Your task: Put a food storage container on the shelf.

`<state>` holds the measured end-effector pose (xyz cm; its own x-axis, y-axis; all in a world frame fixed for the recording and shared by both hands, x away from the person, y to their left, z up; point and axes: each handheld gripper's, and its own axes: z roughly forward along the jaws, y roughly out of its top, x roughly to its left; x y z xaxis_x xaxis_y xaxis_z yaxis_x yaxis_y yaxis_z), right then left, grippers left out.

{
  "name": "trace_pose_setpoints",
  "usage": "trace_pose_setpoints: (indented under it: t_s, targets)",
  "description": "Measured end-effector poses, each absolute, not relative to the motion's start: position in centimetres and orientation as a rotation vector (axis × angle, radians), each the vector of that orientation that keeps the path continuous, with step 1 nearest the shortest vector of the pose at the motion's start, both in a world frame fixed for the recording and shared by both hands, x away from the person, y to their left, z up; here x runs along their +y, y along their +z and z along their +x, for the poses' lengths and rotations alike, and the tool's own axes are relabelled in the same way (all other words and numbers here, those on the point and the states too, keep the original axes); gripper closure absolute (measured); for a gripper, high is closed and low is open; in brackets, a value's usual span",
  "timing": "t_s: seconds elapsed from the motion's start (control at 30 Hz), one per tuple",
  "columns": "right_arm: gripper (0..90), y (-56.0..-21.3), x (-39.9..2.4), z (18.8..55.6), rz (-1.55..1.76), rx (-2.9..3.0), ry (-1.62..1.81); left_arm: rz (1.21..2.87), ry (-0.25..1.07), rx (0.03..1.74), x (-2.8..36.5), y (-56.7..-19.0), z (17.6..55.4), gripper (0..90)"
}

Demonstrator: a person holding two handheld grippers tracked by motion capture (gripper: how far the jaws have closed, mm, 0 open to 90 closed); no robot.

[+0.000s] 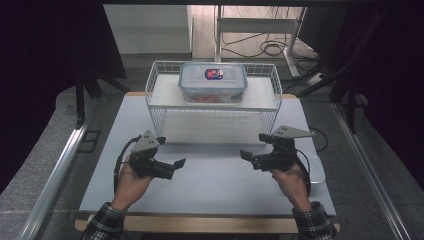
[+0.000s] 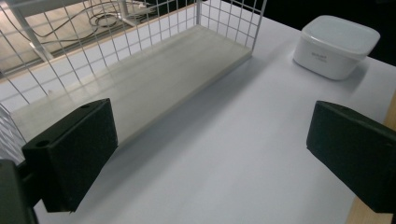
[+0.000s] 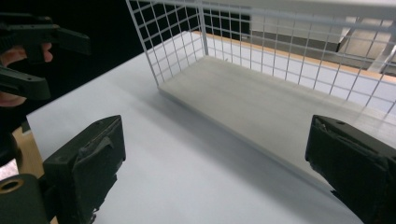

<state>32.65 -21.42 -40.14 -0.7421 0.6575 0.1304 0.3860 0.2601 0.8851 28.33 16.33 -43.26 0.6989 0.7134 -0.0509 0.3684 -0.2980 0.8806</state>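
Observation:
A white wire rack (image 1: 152, 95) stands at the back of the table. On its upper shelf sits a clear lidded box (image 1: 213, 82) with a red and blue label and orange contents. My left gripper (image 1: 175, 167) hovers in front of the rack's left end, open and empty. My right gripper (image 1: 248, 157) hovers in front of the rack's right end, also open and empty. The two point toward each other. The left gripper (image 2: 210, 154) faces the rack's pale lower board (image 2: 140, 84). The right gripper (image 3: 215, 163) faces that same board (image 3: 261, 102).
A white mat (image 1: 215, 187) covers the table (image 1: 210, 224), with wood showing at the front edge. A white lidded tub (image 2: 334, 46) sits near the table's right side, by my right hand (image 1: 290, 180). Cables (image 1: 270, 47) lie on the floor behind the rack.

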Motion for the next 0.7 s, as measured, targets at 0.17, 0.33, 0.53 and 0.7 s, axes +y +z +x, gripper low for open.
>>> trace_pose_setpoints:
  t_s: [0.17, 0.33, 0.53, 0.7]
  targets:
    - [1.4, -41.0, -21.6, 31.7, 0.973, 2.266, 1.445, 1.914, 0.438, 0.862, 16.5, -44.7, 27.5, 1.7]
    - [0.5, -42.0, -21.8, 31.0, 0.988, 2.259, 1.415, 1.927, 0.442, 0.884, 16.5, -46.1, 26.8, 1.7]
    - [0.5, -43.3, -21.9, 30.0, 0.983, 2.269, 1.412, 1.951, 0.491, 0.892, 16.5, -47.6, 25.7, 1.7]
    - [0.8, -44.6, -22.0, 29.4, 0.989, 2.272, 1.412, 1.952, 0.479, 0.917, 16.9, -48.9, 24.8, 1.7]
